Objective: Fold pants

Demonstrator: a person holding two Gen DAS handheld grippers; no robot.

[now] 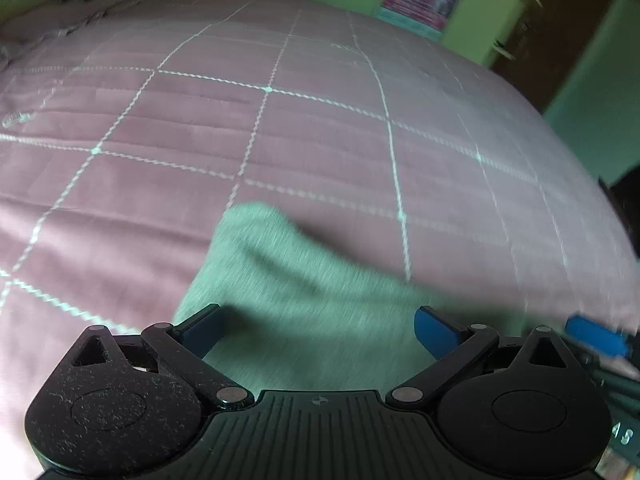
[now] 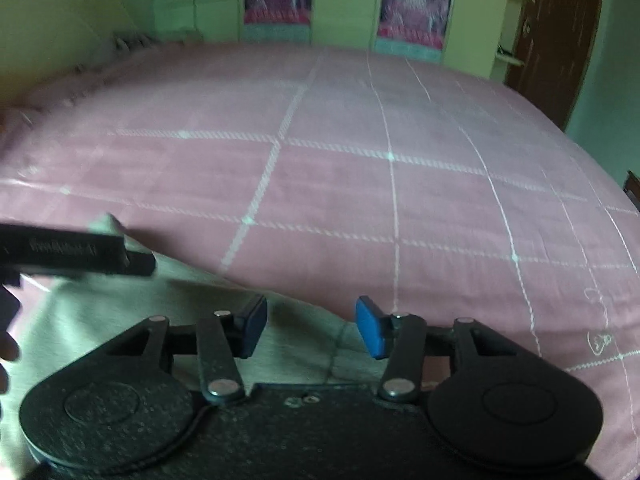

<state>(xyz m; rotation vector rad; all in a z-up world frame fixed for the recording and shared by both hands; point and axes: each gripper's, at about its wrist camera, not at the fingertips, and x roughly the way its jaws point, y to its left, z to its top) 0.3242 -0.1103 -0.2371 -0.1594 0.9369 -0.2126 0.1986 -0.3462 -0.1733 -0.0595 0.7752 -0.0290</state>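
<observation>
Pale grey-green pants (image 1: 304,320), soft and rumpled, flat on pink checked bedspread (image 1: 320,140).

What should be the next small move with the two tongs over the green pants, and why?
Probably lower both tongs onto the pants and close them on the fabric. The left tongs stand wide open and the right tongs partly open, each with cloth below but nothing pinched. The pants lie flat on the pink bedspread, so an edge must be gripped before folding.

Pants (image 1: 304,300): pale grey-green. Bed cover (image 1: 320,140): pink, white grid lines. Gripper pads (image 2: 370,328): blue. Walls (image 2: 348,4): green.
</observation>
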